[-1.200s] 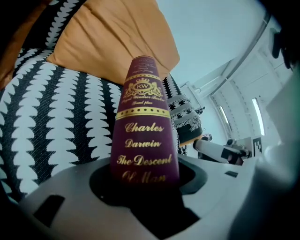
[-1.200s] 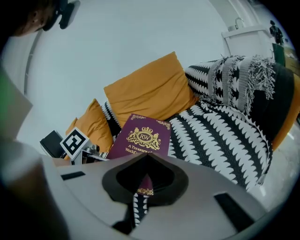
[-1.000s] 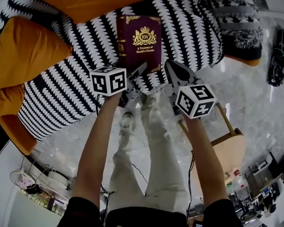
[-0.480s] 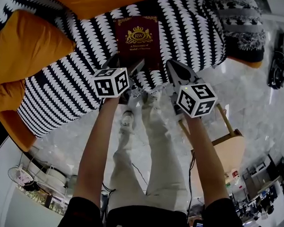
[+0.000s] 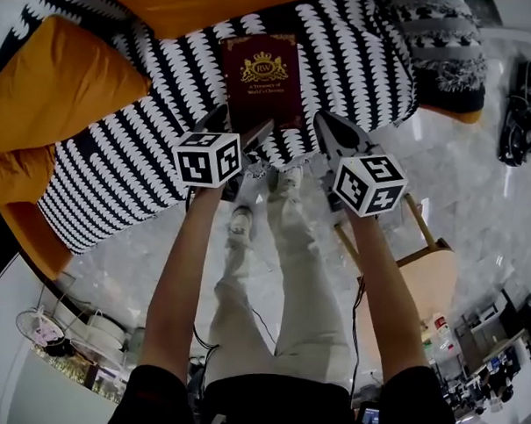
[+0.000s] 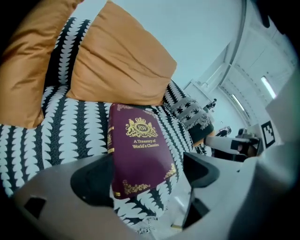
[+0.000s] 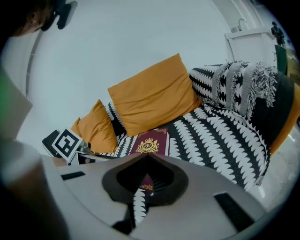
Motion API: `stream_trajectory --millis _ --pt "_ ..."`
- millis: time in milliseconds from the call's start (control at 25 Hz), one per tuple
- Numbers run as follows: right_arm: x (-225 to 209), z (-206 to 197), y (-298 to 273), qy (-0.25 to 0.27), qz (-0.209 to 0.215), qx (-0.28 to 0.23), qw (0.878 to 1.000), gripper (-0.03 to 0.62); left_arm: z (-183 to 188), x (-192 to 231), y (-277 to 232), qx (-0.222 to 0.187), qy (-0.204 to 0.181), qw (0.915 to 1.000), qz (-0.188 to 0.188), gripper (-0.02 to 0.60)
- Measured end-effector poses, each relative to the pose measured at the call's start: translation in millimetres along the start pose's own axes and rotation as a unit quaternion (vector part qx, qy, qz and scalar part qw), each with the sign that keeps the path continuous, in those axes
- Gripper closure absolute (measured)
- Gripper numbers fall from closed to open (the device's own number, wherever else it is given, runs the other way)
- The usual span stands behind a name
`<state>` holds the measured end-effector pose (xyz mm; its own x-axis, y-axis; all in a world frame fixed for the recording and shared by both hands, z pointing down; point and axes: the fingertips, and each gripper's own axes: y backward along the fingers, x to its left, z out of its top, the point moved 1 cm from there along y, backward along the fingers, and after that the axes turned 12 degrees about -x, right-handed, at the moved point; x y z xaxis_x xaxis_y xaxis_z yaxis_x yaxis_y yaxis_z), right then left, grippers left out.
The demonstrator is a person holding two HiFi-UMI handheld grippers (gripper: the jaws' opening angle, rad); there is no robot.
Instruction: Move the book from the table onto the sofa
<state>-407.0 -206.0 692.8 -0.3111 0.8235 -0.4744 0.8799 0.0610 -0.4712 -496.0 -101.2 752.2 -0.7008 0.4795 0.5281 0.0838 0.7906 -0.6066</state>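
Observation:
The maroon book with a gold crest lies flat on the black-and-white sofa seat, cover up, just below an orange cushion. My left gripper stands at the book's near edge with its jaws wide open. In the left gripper view the book shows in the gap of my left gripper, and neither pad presses on it. My right gripper hovers to the right of the book, shut and empty. Through the right gripper view the book appears beyond my right gripper's closed tips.
Orange cushions lean at the sofa's left and back. A fringed patterned throw covers the right armrest. A wooden table stands on the marble floor by my right arm. The person's legs and shoes are below the grippers.
The left gripper's jaws have opened off the book and drawn back a little toward me. The book has settled flat on the seat. The right gripper has stayed put.

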Motion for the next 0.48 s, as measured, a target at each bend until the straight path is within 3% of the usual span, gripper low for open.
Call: stream_trajectory --millis 480 --pt "35.1 60.1 52.5 0.029 -0.002 -0.010 1.000 0.577 71.4 -74.1 64.3 -0.024 -0.049 0.9959 -0.072 0.110"
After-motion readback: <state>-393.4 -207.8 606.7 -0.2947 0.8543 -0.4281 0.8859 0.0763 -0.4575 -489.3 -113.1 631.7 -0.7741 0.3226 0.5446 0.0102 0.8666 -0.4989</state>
